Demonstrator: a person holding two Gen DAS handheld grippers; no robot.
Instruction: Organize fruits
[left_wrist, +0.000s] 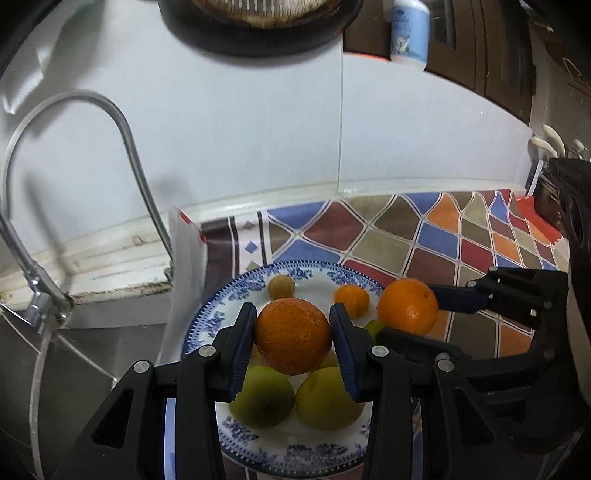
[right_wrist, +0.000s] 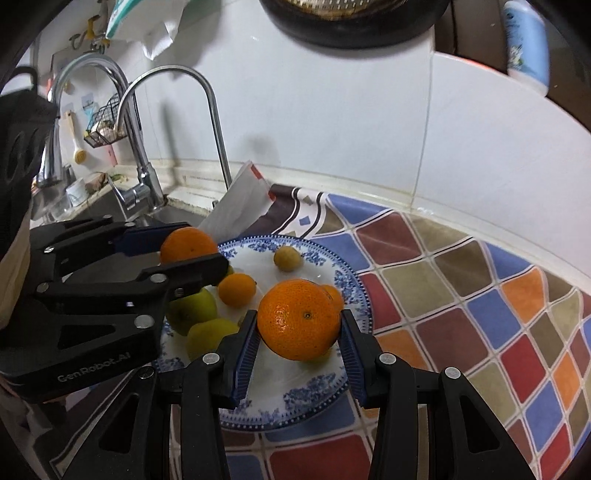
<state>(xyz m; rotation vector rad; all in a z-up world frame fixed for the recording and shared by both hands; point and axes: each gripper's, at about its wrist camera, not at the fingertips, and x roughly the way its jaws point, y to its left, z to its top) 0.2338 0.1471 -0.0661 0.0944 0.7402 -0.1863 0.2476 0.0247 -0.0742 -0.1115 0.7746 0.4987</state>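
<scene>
Left gripper (left_wrist: 293, 334): clamped on a large orange (left_wrist: 293, 336), a blue pad pressing each side; the fruit hangs just above the plate.
Right gripper (right_wrist: 299, 328): clamped the same way on a second orange (right_wrist: 299, 319), stem dimple turned to the camera.
Plate (left_wrist: 236, 291): blue-patterned, on the tiled cloth (right_wrist: 461, 295) beside the sink (left_wrist: 85, 354); it lies directly under and ahead of both grippers.
Fruit already on plate: two green fruits (left_wrist: 264, 397) at the near edge, a small orange (left_wrist: 352, 300) and a small brownish fruit (left_wrist: 281, 287) toward the far rim.
Key relation: both held oranges sit over the plate, the left one over its sink side above the green fruits, the right one over its cloth side, where more bare white shows.
Axis: both oranges are near round, so no long axis matters; each pair of jaws grips across the width.
Which hand is nearer: neither clearly; they hang side by side, close together, both tilted downward.
Judgement: the coming move looks like a set-down, and the right orange has the freer landing spot.
Risk: the left orange, let go over the green fruits, could roll toward the rim.
</scene>
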